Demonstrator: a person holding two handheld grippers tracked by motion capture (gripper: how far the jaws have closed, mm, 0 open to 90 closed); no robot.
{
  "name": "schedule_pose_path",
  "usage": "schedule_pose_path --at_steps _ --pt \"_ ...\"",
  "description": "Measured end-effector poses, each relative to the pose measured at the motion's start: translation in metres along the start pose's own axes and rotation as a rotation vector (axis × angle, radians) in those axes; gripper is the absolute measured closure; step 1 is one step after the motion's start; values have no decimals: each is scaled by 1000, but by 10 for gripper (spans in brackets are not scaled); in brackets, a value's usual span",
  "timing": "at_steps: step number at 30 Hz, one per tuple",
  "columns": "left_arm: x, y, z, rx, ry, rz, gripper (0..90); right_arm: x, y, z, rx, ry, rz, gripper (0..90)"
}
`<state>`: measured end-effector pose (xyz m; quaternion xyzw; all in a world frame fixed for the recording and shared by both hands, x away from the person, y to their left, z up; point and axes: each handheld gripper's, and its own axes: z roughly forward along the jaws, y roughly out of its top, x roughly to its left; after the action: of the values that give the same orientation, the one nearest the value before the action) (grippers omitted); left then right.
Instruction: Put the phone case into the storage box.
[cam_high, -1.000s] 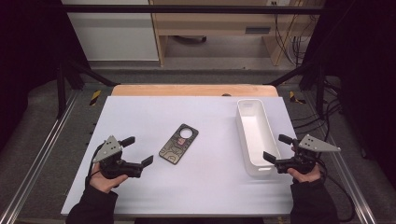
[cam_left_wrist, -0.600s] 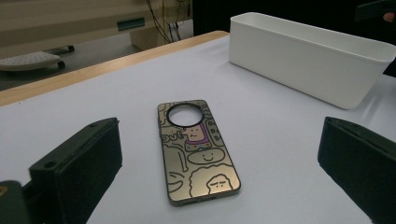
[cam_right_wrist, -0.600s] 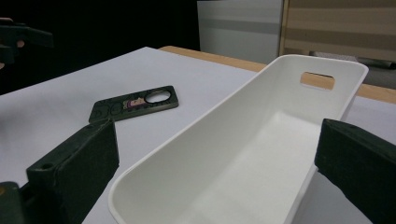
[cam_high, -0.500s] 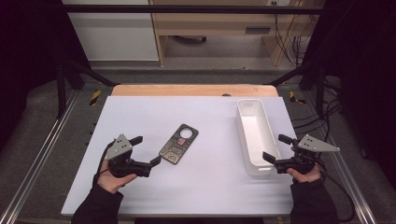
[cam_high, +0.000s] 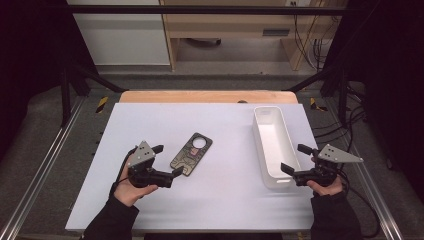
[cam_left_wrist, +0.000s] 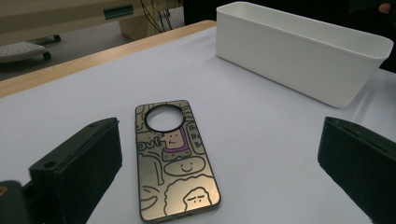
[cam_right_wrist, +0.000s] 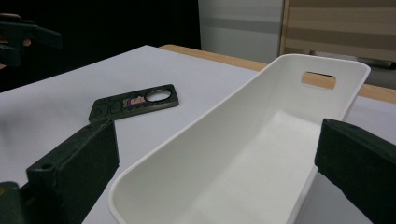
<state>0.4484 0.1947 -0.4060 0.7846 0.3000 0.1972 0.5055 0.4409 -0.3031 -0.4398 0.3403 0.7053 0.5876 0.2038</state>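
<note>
Left tongs (cam_high: 167, 160) agape, straddling phone case (cam_high: 192, 154) near end; right flank clear.

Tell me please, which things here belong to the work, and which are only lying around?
Belonging to the work:
phone case
left hand-held gripper, open beside it
white bin
right hand-held gripper, open at the bin's near end

Only around:
wooden cabinet
floor cables
</note>
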Motion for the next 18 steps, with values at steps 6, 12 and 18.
schedule_pose_path --at_steps 6,12,18 --pt "-2 6 14 31 0 1 0 0 0 0 1 1 -1 5" --pt "0 10 32 86 11 -17 0 0 0 0 3 1 0 5" --pt "1 12 49 143 20 -13 0 0 0 0 2 2 -1 5"
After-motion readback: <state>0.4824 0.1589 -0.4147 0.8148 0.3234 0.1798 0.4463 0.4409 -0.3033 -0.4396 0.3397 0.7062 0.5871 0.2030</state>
